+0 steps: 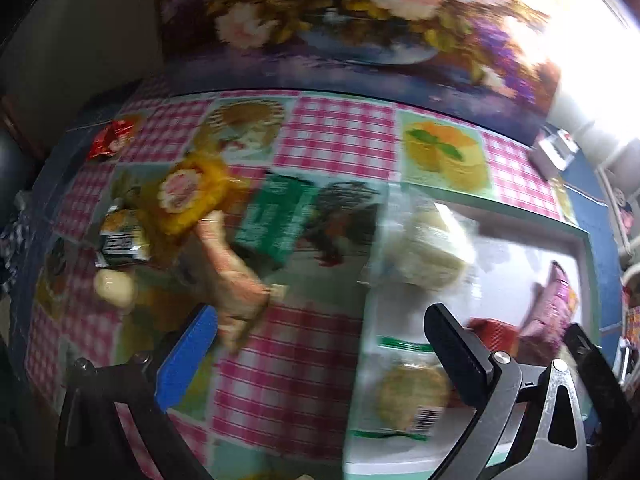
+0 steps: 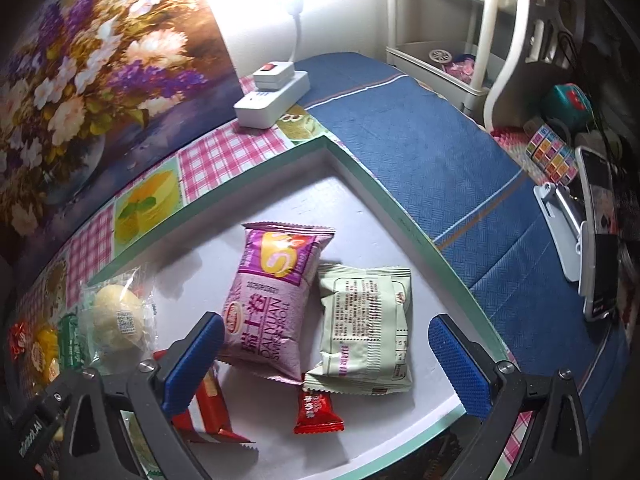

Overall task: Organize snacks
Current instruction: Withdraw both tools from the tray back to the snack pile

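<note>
1. The table [image 1: 336,136] has a pink checked cloth. A big flower picture [image 2: 100,72] leans at the back.
2. The white tray [image 2: 400,208] sits on the table's right side. It looks like the home for the snacks.
3. In the tray lie a purple roll pack [image 2: 268,300] and a pale green pack [image 2: 364,328], side by side and touching, so they take less room.
4. A bun in a clear bag [image 2: 116,316] sits at the tray's left edge, partly over the rim.
5. A red bar [image 2: 208,404] and a small red sweet [image 2: 318,414] lie at the front of the tray.
6. Out on the cloth wait a yellow pack [image 1: 188,192], a dark green pack [image 1: 276,220] and a red pack [image 1: 112,140]. I think these go in next.
7. The right claw [image 2: 326,320] is spread wide over the tray and holds nothing.
8. The left claw [image 1: 320,312] is spread too and empty, between the tray and the loose snacks. Its view is blurry.
</note>
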